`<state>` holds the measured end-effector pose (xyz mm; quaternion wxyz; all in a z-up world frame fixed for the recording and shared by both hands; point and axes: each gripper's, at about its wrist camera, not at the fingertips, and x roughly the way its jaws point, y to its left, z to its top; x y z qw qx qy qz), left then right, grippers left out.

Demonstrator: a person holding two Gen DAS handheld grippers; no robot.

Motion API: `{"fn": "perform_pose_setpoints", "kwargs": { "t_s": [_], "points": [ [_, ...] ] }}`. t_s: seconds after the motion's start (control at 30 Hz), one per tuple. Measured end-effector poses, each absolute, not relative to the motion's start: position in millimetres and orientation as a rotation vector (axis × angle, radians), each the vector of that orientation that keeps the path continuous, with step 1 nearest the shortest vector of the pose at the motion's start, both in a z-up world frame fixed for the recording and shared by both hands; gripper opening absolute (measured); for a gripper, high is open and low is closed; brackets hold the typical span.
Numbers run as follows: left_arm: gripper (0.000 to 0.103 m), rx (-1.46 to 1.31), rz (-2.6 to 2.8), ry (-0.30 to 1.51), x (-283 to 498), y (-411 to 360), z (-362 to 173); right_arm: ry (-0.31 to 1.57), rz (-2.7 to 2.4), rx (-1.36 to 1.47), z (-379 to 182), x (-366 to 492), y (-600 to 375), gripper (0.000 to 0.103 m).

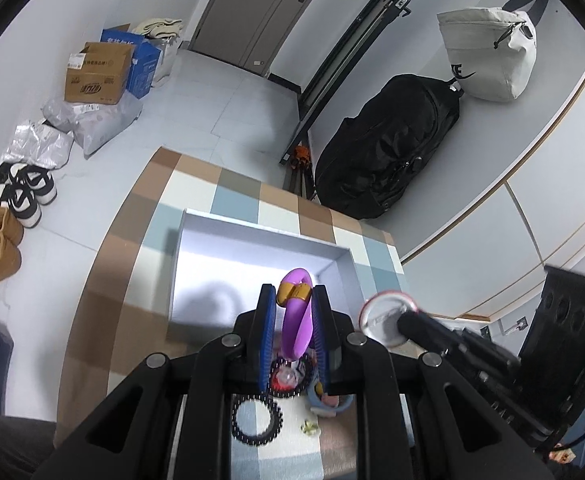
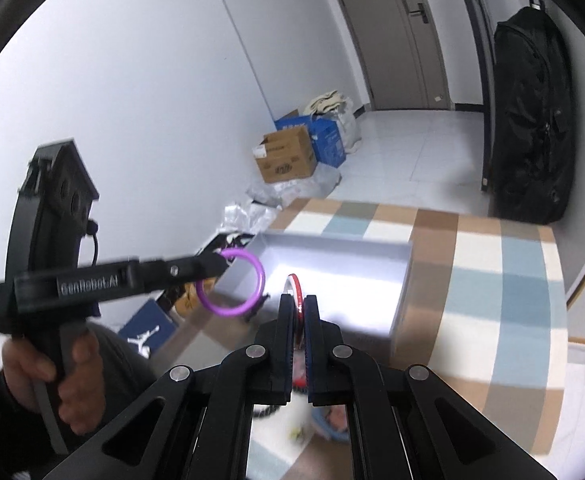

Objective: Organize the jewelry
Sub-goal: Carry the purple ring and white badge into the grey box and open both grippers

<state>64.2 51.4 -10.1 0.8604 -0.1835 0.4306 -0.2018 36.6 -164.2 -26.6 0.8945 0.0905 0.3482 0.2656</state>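
Left wrist view: the left gripper point(image 1: 292, 300) is clamped on a purple bangle point(image 1: 297, 320), held upright over the white box point(image 1: 196, 264) in the middle of the tabletop point(image 1: 132, 232), apparently for dropping in. A black ring point(image 1: 257, 420) and other pieces lie at the near edge. Right wrist view: the right gripper point(image 2: 298, 308), jaws nearly together, pinches a red-rimmed disc point(image 2: 297, 286) edge-on, also before the box point(image 2: 332, 248).

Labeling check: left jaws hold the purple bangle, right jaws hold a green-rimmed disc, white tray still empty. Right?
Not quite. The disc in the right gripper is red-rimmed, not green; the left wrist view shows its rim. The rest holds: the left gripper holds the purple bangle, and the white tray looks empty.
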Motion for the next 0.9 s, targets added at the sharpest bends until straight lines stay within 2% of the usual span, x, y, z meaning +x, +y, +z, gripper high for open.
{"fn": "perform_pose_setpoints", "kwargs": {
  "t_s": [0.2, 0.43, 0.9],
  "points": [
    [0.013, -0.304, -0.416, 0.906, 84, 36, -5, 0.734, 0.534, 0.219, -18, 70, -171, 0.004],
    [0.013, -0.256, -0.403, 0.95, 107, 22, -19, 0.803, 0.51, 0.248, -33, 105, -178, 0.004],
    [0.013, -0.174, -0.344, 0.985, 113, 6, -31, 0.91, 0.496, 0.331, -59, 128, -182, 0.004]
  ]
}}
